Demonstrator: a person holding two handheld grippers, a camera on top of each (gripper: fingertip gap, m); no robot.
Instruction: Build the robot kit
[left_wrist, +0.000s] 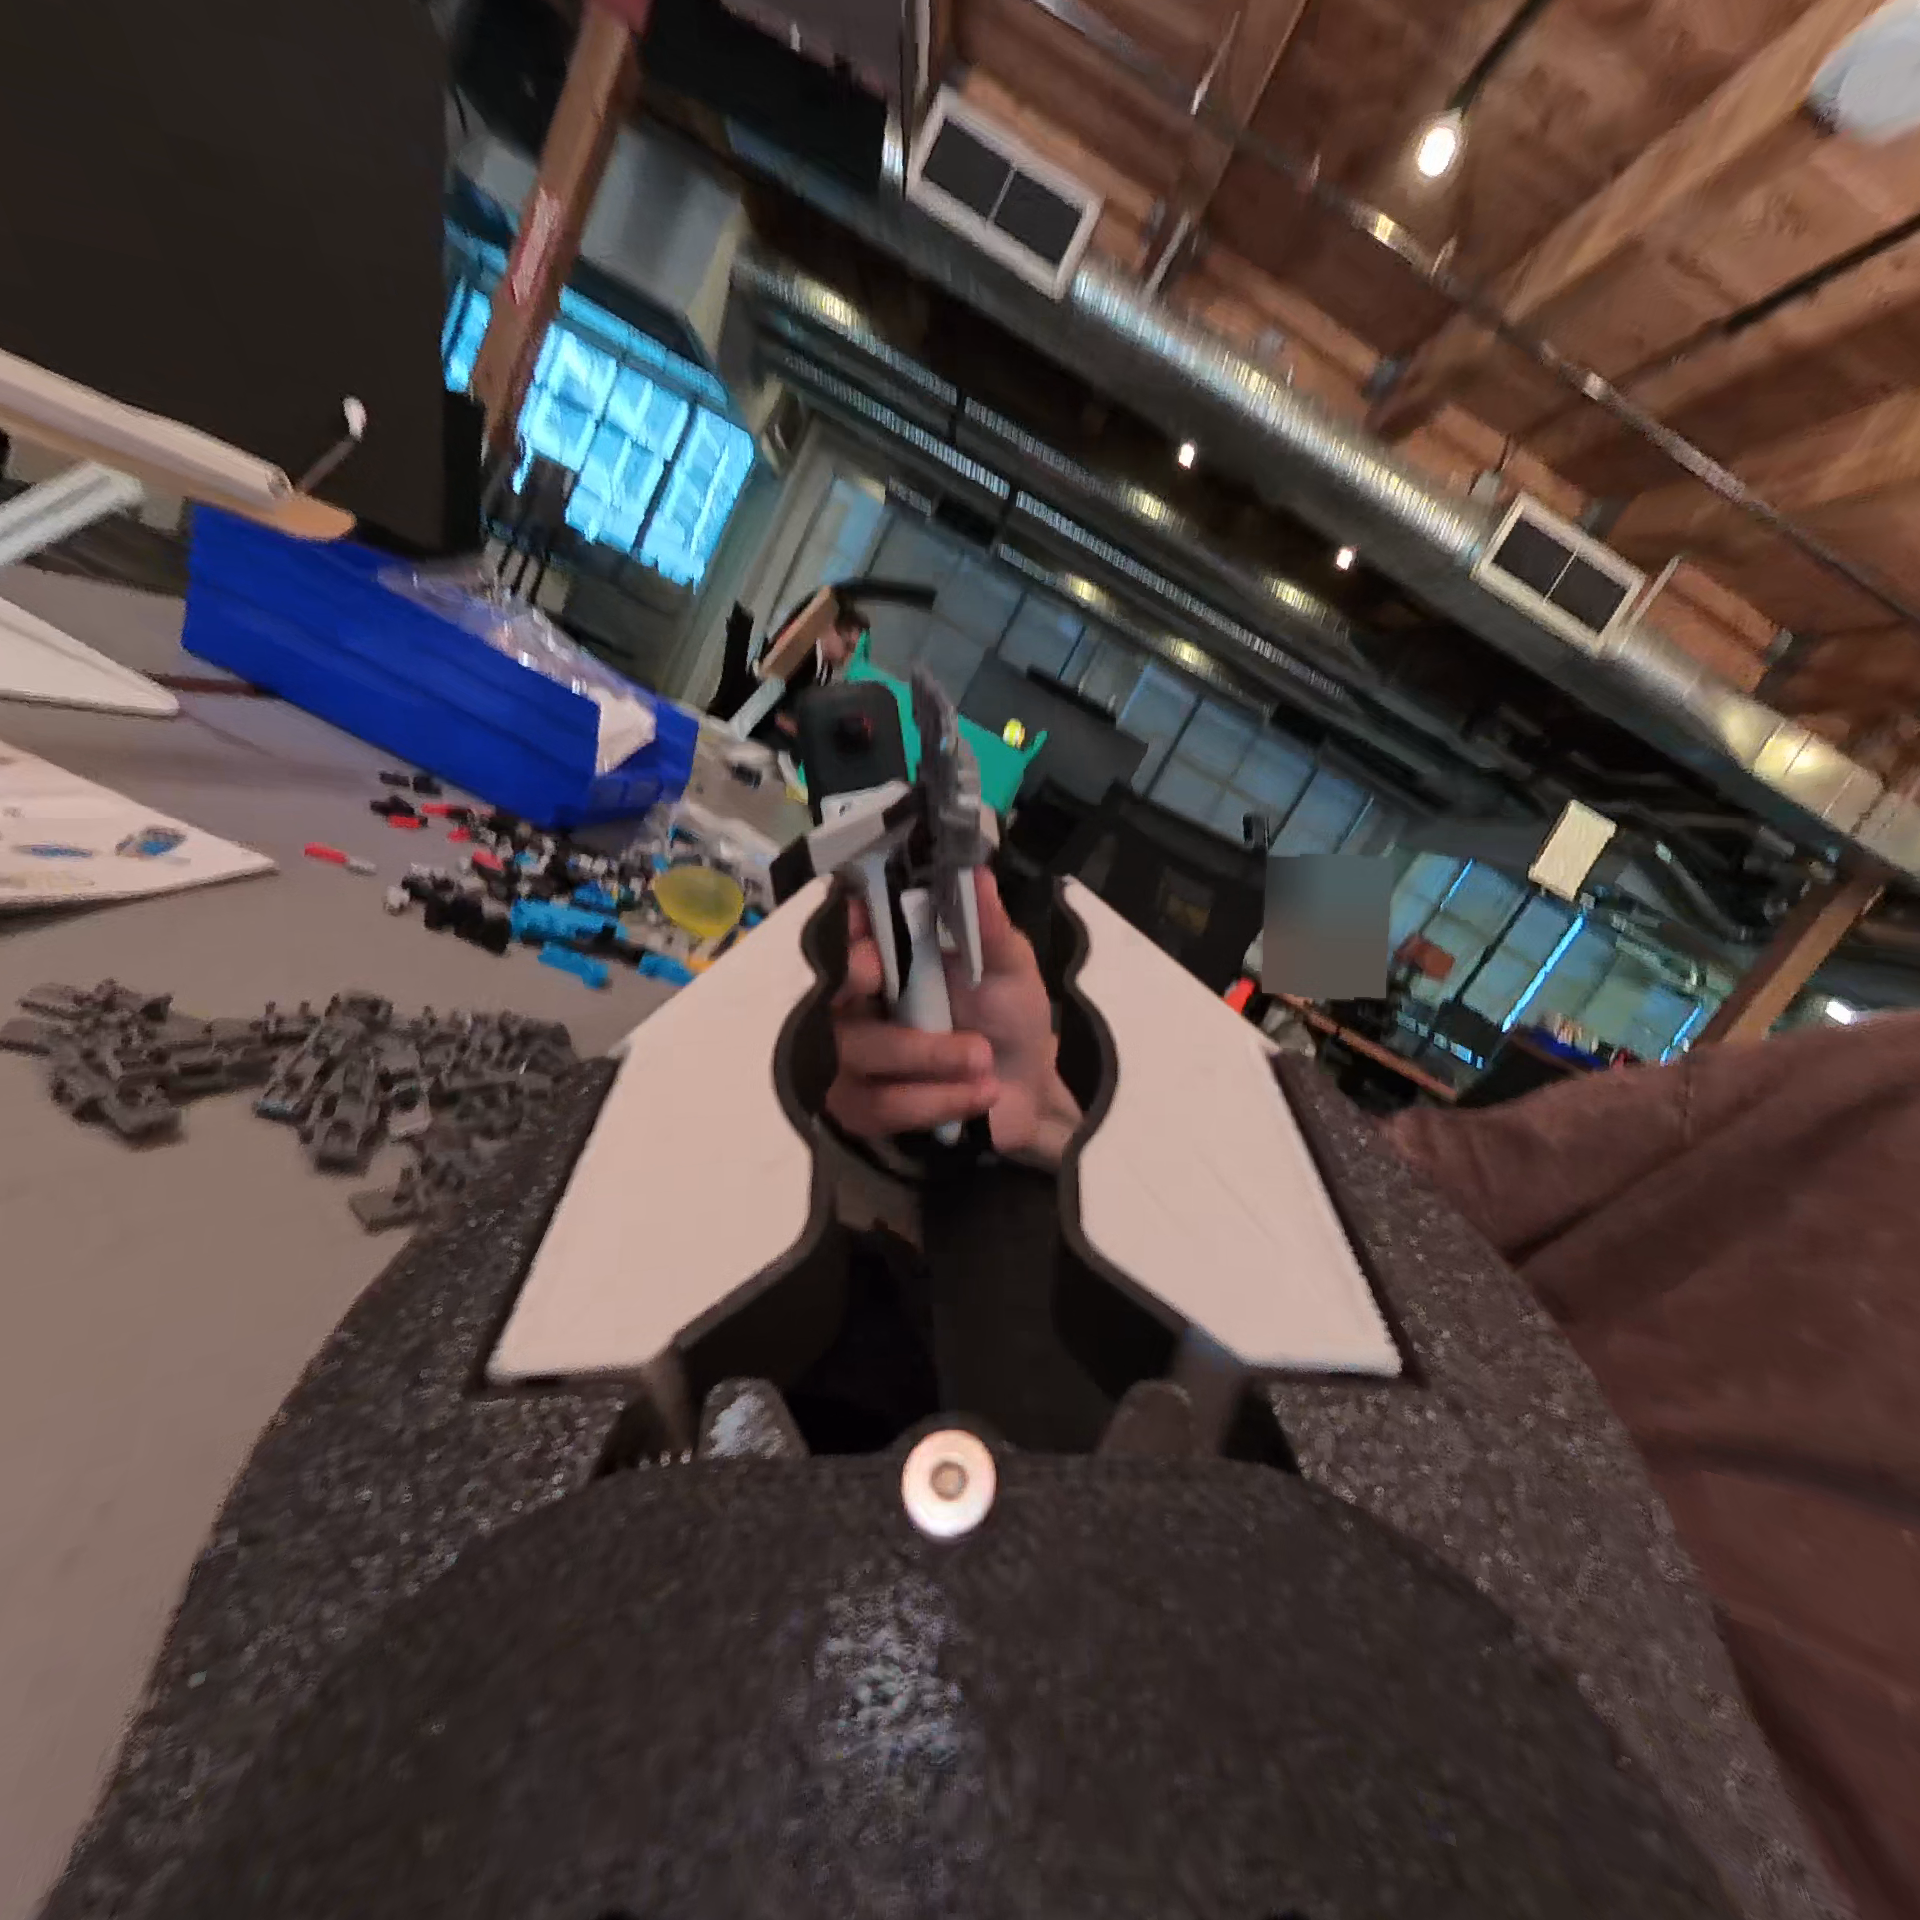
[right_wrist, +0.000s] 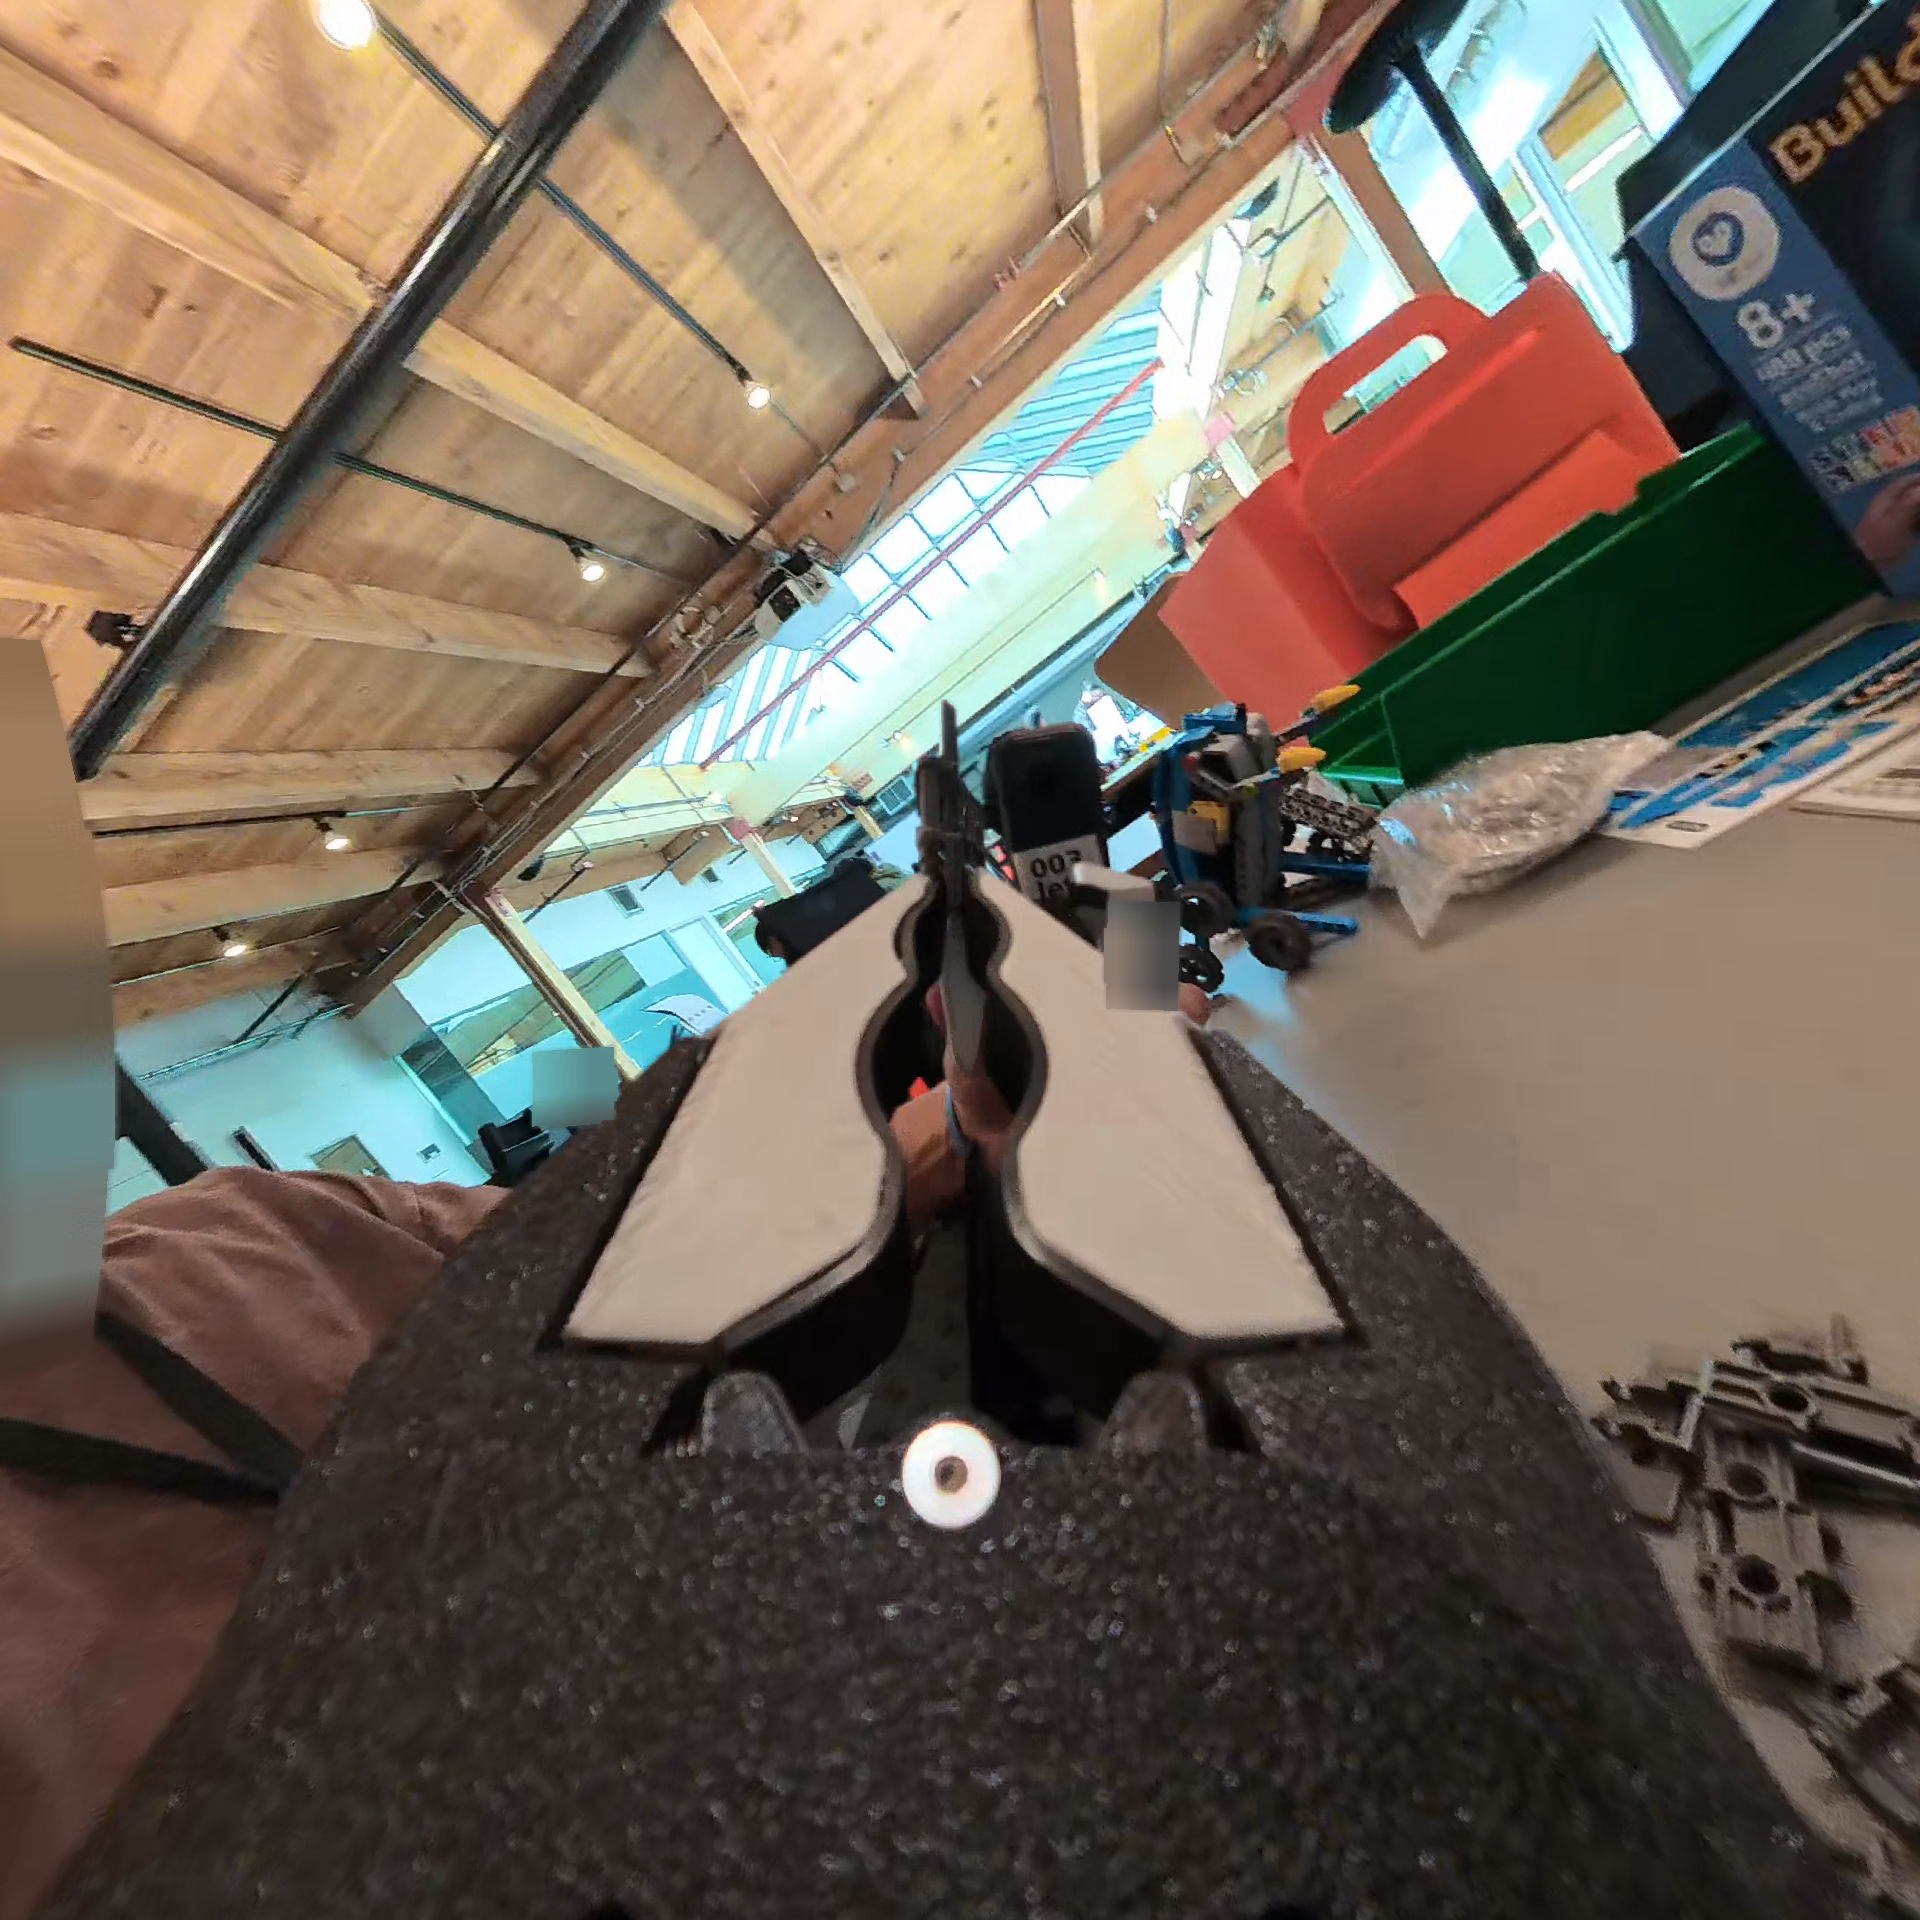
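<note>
Both grippers are raised above the grey table (left_wrist: 125, 1299) and face each other. My right gripper (right_wrist: 948, 883) is shut on a thin dark grey brick assembly (right_wrist: 945, 810) that sticks up past its tips. In the left wrist view the right gripper (left_wrist: 914, 883) shows straight ahead, held by a hand (left_wrist: 925, 1060), with the grey assembly (left_wrist: 948, 769) in it. My left gripper (left_wrist: 940, 894) is open and empty, its white fingers (left_wrist: 727, 1091) wide apart just short of the assembly. The left gripper's camera body (right_wrist: 1039, 810) shows just behind the assembly in the right wrist view.
A pile of grey pieces (left_wrist: 291, 1070) (right_wrist: 1766, 1475) lies on the table. Small coloured parts (left_wrist: 540, 894), a yellow disc (left_wrist: 701, 899) and a blue bin (left_wrist: 416, 665) sit farther off. A blue wheeled model (right_wrist: 1236, 831), plastic bag (right_wrist: 1496, 821), green bin (right_wrist: 1579, 644) and red carton (right_wrist: 1434, 499) stand at the right. The left gripper's tips are roughly 6 centimetres from the right gripper's.
</note>
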